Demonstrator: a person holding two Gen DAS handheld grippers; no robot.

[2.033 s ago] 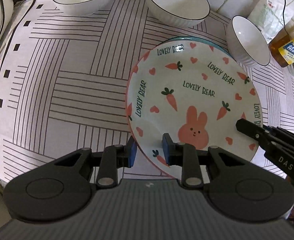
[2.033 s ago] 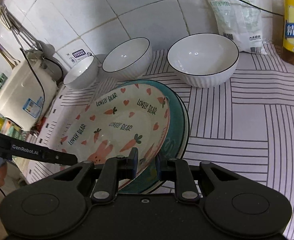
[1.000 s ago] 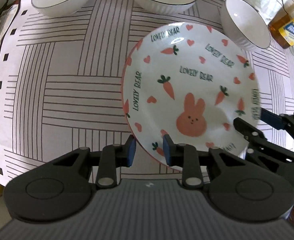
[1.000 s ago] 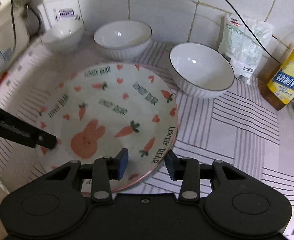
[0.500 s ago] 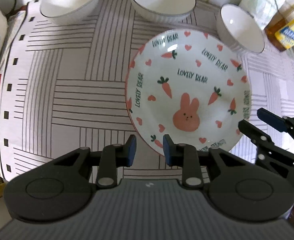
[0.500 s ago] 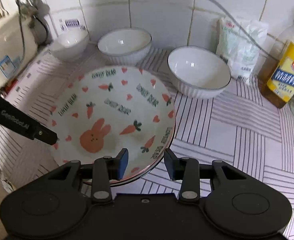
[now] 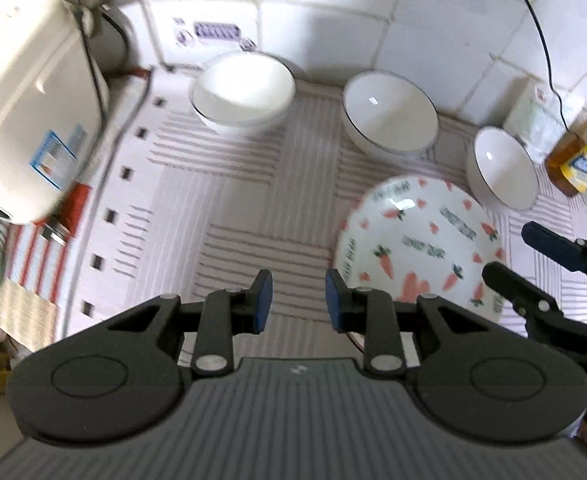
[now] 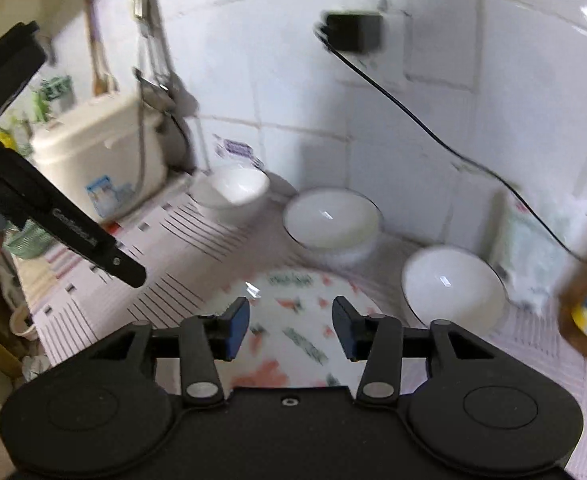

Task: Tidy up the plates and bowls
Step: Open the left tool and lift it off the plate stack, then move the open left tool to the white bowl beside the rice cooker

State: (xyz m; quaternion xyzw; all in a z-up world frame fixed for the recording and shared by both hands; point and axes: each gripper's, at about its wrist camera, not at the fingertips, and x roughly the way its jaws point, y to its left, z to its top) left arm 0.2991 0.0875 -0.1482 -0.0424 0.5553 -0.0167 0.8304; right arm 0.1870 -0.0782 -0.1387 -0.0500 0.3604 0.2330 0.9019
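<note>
The plate (image 7: 417,240) is now released onto the mat (image 7: 221,208), both grippers (image 7: 295,295) (image 8: 291,328) lifted clear with fingers apart and empty, the right's just widened, so the bowls (image 7: 389,118) are judged next.

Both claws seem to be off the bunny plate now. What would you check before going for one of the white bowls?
1. Left gripper holds nothing: ok.
2. Right gripper free; its jaws have just been opening, nothing between them: ok.
3. Bunny plate lies on the striped mat: ok.
4. Three white bowls upright: left, middle, right: ok.
5. Bowls empty: ok.
6. Right bowl clear of the plate's rim: cannot tell.
</note>
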